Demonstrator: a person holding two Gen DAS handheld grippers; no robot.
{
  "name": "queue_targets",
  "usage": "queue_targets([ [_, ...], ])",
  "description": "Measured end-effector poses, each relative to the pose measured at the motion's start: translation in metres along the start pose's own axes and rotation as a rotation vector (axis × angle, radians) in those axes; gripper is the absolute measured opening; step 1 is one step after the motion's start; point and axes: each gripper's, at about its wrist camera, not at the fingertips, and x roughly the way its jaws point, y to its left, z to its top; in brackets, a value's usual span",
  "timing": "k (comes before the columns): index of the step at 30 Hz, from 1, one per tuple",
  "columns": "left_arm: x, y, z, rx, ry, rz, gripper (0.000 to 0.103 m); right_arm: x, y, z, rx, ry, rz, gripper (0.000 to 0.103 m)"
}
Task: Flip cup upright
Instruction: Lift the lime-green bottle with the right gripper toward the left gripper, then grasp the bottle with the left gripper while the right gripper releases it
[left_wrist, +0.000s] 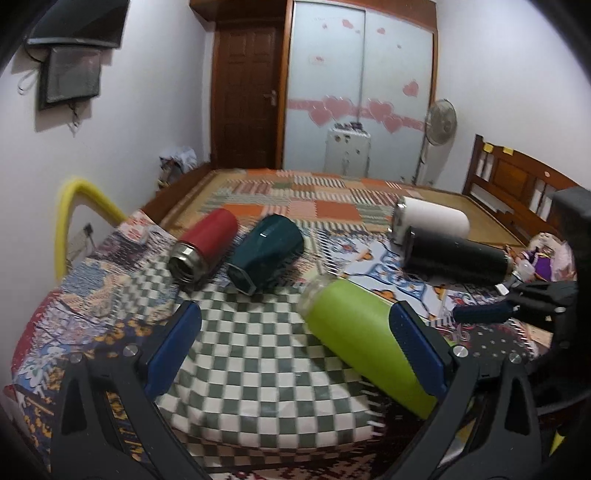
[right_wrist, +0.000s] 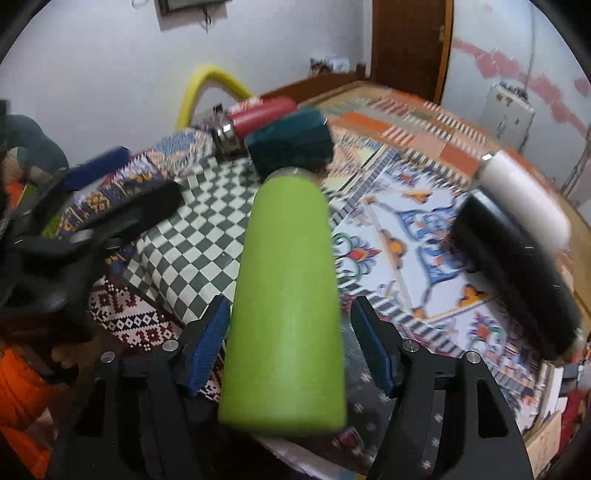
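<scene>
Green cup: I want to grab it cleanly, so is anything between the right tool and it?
Nothing visible. The green cup lies on its side between the right tool's open fingers, with small gaps on both sides; the other cups lie farther off.

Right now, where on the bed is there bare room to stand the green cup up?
The checkered cloth is bare between the left hand-held gripper, the green cup and the red cup and teal cup. The floral patch between green and black cup is free too. It is crowded by the white cup.
</scene>
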Motion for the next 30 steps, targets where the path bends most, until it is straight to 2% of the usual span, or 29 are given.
queue_targets([
  [6,0.034,-0.020,0.006,-0.022,0.177,-0.055,0.103,-0.049,-0.014,-0.019,0.032,-0.170,-0.137,0.071],
  [8,0.043,-0.029,0.007,-0.007,0.211,-0.054,0.103,-0.060,-0.020,-0.024,0.059,-0.214,-0.164,0.078],
  [12,0.057,-0.042,0.007,0.023,0.261,-0.040,0.103,-0.076,-0.029,-0.039,0.101,-0.300,-0.219,0.081],
  [14,0.062,-0.045,0.009,0.017,0.282,-0.032,0.103,-0.080,-0.033,-0.043,0.122,-0.334,-0.216,0.086],
  [20,0.091,-0.052,0.006,-0.013,0.414,-0.074,0.103,-0.084,-0.044,-0.058,0.206,-0.410,-0.196,0.088],
  [24,0.107,-0.058,0.004,0.017,0.433,-0.034,0.103,-0.085,-0.052,-0.063,0.247,-0.442,-0.171,0.089],
  [26,0.114,-0.061,0.004,0.037,0.438,-0.030,0.100,-0.085,-0.054,-0.065,0.262,-0.457,-0.166,0.091],
  [30,0.125,-0.066,0.012,0.086,0.448,-0.060,0.088,-0.086,-0.056,-0.066,0.271,-0.488,-0.179,0.099],
])
